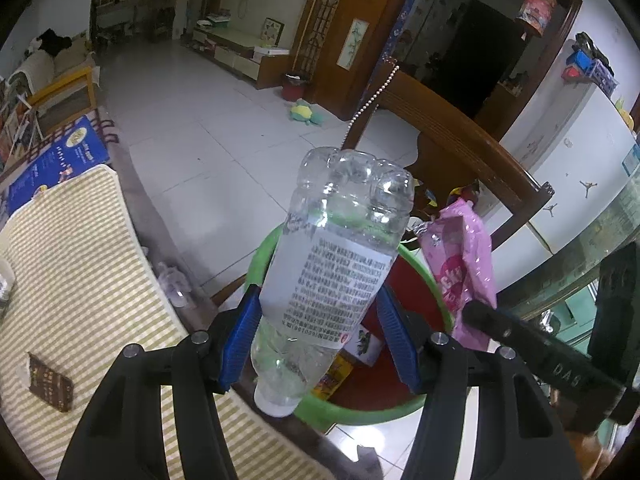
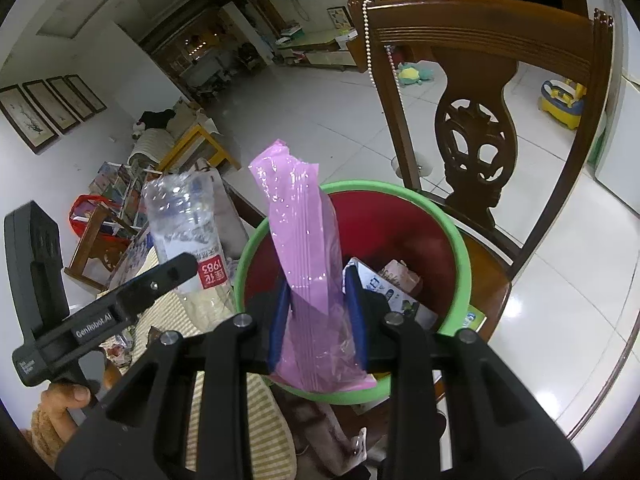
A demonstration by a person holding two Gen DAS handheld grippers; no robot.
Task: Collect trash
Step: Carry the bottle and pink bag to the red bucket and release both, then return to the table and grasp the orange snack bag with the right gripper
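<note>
My left gripper (image 1: 320, 312) is shut on a clear plastic bottle (image 1: 340, 232) with a white printed label; its cap end points down toward me. The bottle hangs over the near rim of a green-rimmed red bin (image 1: 416, 276) on a chair seat. My right gripper (image 2: 314, 300) is shut on a pink plastic wrapper (image 2: 298, 236), held upright over the same bin (image 2: 384, 224). Boxes and packets (image 2: 394, 292) lie inside the bin. In the right wrist view, the bottle (image 2: 184, 220) and the left gripper's arm appear at the left. The pink wrapper (image 1: 464, 264) shows at the right of the left wrist view.
A carved wooden chair (image 2: 476, 120) with a bead string rises behind the bin. A striped cloth (image 1: 72, 272) covers the table at left, with a brown packet (image 1: 50, 380) on it. A hand (image 2: 64, 400) grips the left tool. A glass tabletop (image 1: 600, 240) edge curves at right.
</note>
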